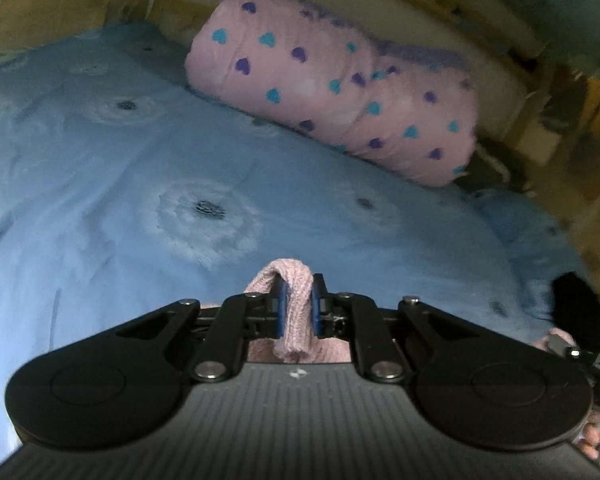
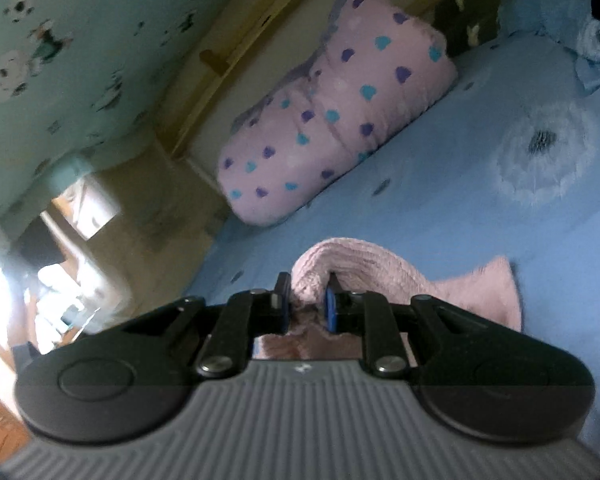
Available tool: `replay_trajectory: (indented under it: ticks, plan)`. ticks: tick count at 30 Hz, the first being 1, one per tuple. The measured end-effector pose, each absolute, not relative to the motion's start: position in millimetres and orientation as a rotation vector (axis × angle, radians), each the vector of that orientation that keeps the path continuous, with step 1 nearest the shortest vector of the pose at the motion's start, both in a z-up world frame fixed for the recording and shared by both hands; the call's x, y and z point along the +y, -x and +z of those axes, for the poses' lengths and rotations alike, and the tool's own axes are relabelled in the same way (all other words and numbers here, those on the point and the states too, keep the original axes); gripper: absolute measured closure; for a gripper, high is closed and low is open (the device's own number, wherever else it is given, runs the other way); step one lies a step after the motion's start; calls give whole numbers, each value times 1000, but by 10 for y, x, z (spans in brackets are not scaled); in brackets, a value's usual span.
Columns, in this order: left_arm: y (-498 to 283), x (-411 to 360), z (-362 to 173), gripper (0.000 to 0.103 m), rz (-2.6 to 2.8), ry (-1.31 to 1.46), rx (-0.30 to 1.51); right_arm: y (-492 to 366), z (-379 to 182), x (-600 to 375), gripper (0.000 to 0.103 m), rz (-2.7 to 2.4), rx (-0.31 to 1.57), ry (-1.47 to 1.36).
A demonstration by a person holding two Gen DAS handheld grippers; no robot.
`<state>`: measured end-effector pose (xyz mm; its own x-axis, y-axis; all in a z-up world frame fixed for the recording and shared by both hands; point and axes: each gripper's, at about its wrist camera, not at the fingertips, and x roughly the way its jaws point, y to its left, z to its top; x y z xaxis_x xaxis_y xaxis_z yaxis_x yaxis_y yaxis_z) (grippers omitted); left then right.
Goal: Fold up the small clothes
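Through the left wrist camera, my left claw (image 1: 299,307) was clamped on a fold of the pink knit garment (image 1: 294,300), which looped over the tips and hung back toward me. It sat low over the blue bedspread (image 1: 140,184), the heart-print pillow (image 1: 336,80) far ahead and to the right.

Through the right wrist camera, my right claw (image 2: 307,303) was rolled sideways, pinching the same pink knit garment (image 2: 364,264), whose rest lay on the bedspread to its right.

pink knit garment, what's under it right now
Under the pink knit garment lies the blue bedspread. Both the left gripper and right gripper pinch it, and their bodies hide its near part.
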<state>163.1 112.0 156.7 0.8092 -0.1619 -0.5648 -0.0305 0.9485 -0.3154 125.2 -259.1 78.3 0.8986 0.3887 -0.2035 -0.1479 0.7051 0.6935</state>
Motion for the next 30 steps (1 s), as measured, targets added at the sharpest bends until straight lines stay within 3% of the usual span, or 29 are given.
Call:
replay_trajectory:
  ticks: [1,10,12,13,15,16,17,19,24,30]
  plan:
    - [-1756,1116,1508,89,-53,303,640,-1360,744,-2597,88,275,358,-721]
    - [-2452,1170,626,87,38,247,808,-1900,133,-2638,85,112,532,-635]
    - [-2454,1148,619,87,30,216,801,-1919,141,-2654,83,94,536,-608]
    - [-2456,1131,645,85,26,193,809,-1901,164,-2656,76,87,521,-595]
    - [-2376,1119,726,78,28,173,799,-1842,234,-2658,56,68,477,-567]
    - [-2330,1116,782,65,34,173,785,-1795,271,-2661,44,62,448,-554]
    - [-2303,1119,835,45,44,168,773,-1760,301,-2666,40,63,426,-542]
    - [-2221,1113,958,28,75,147,737,-1708,371,-2659,40,77,400,-508]
    - [-1995,991,1150,21,84,84,699,-1678,460,-2565,40,118,389,-427]
    - [-2042,936,866,18,53,30,730,-1697,427,-2537,40,87,443,-357]
